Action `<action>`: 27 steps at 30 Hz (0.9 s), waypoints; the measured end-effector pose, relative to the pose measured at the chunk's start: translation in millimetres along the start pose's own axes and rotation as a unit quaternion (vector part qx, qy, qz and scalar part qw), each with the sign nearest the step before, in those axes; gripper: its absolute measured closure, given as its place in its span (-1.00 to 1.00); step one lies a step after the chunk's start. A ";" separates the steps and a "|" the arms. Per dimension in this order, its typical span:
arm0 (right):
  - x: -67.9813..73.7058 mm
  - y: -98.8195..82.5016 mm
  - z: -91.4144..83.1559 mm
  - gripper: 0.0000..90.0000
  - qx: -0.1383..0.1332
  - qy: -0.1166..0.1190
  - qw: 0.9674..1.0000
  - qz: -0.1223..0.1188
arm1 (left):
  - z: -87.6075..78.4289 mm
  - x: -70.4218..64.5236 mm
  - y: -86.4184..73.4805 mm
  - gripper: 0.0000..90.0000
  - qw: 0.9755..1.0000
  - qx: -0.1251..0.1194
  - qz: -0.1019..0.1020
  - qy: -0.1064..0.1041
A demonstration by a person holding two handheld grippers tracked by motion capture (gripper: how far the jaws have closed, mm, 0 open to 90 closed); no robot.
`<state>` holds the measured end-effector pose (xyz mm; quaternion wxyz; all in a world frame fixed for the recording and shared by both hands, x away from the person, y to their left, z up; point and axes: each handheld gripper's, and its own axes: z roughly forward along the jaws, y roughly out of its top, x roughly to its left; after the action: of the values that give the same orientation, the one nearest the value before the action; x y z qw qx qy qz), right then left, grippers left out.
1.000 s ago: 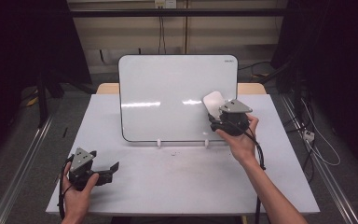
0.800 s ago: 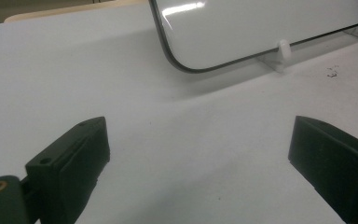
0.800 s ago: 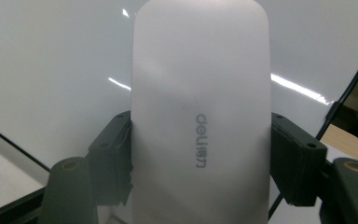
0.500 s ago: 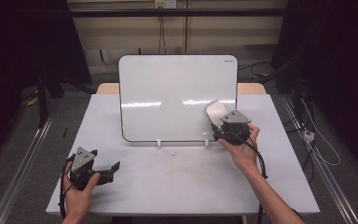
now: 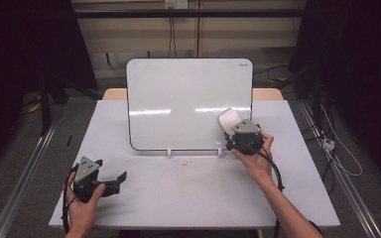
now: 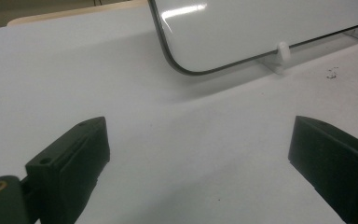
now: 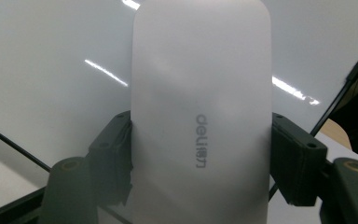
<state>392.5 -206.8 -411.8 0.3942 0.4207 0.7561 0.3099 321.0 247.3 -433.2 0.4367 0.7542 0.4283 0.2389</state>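
A whiteboard [image 5: 188, 101] stands upright on small clips at the middle of the white table [image 5: 198, 193]. My right gripper [image 5: 234, 133] is shut on a white board eraser [image 5: 229, 120], pressed flat against the board's lower right part. In the right gripper view the eraser [image 7: 200, 112] sits between both black fingers [image 7: 113, 154], with the whiteboard [image 7: 51, 70] right behind it. My left gripper [image 5: 121, 179] rests low at the table's front left, open, nothing between its jaws. In the left gripper view the whiteboard's lower corner [image 6: 261, 32] lies ahead of my left gripper [image 6: 198, 151].
A wooden edge [image 5: 114, 93] shows behind the table. Metal rails [image 5: 25, 173] run along the floor on both sides. A small dark smudge [image 6: 332, 73] marks the table in front of the board. Cables [image 5: 337, 148] lie on the floor at the right.
My right gripper has slid the eraser down the board's right side, toward its lower edge. The left gripper has stayed where it was.
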 end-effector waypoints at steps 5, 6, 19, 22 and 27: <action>0.0 -0.2 0.2 -0.30 0.000 0.000 1.000 0.002 | 0.5 -1.9 1.1 -0.89 1.000 -0.001 0.003 -0.001; 0.4 -0.4 0.2 -0.30 -0.001 -0.001 1.000 0.002 | 0.4 -2.3 1.4 -0.89 1.000 -0.002 0.002 -0.001; -8.9 -1.8 -0.3 -0.50 -0.001 0.042 0.998 0.045 | 3.7 -2.2 0.8 -0.89 1.000 0.004 0.004 -0.004; -10.4 -1.7 -4.1 -0.71 -0.006 0.053 0.997 0.054 | 3.1 -1.9 0.3 -0.89 1.000 0.004 0.003 -0.003; -11.4 -2.1 -10.7 -0.84 -0.007 0.073 0.994 0.080 | 2.0 -1.3 -0.2 -0.89 1.000 0.001 0.003 -0.006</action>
<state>386.3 -219.2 -404.2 0.3150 0.4530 0.7448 0.3753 321.7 245.4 -434.4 0.4380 0.7572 0.4235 0.2356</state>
